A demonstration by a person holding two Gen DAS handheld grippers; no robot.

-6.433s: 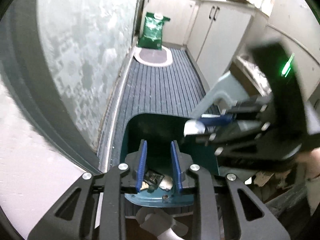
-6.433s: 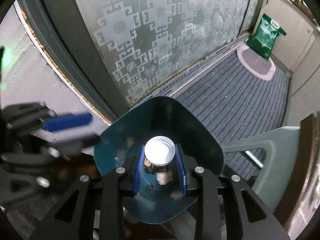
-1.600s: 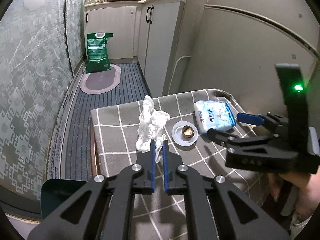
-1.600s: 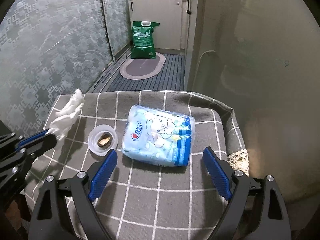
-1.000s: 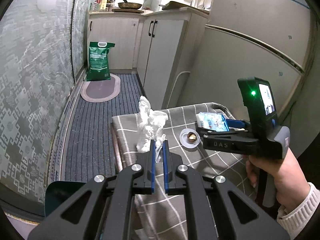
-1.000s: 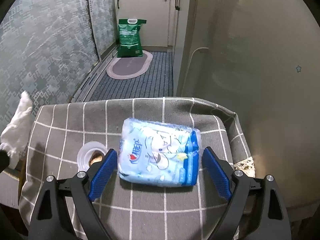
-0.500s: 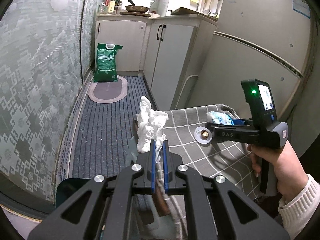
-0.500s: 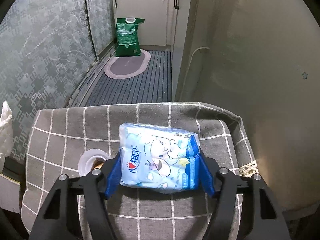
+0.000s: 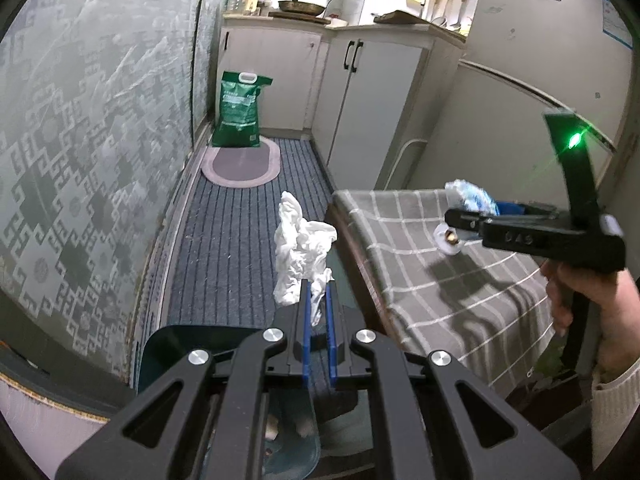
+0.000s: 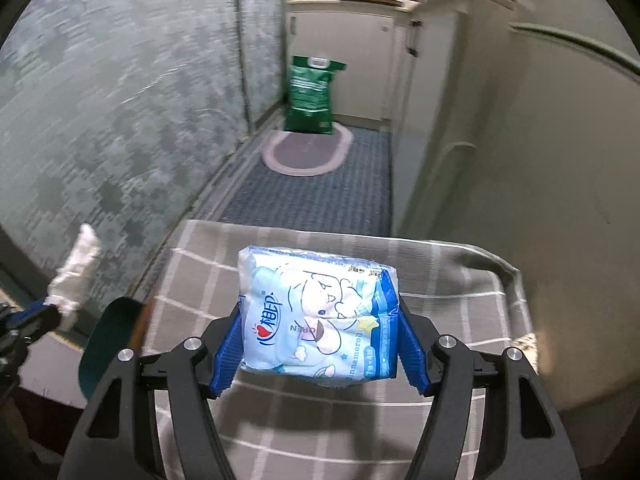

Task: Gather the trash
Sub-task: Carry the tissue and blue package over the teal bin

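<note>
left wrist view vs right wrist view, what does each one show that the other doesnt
Only the left wrist view shows the small clear cup on the checked cloth, the hand holding the right gripper, and the left gripper pinching the tissue.

Only the right wrist view shows the printed face of the blue tissue pack, clamped between the blue pads.

Both show the crumpled white tissue, the green bag, the oval mat and the teal bin.
</note>
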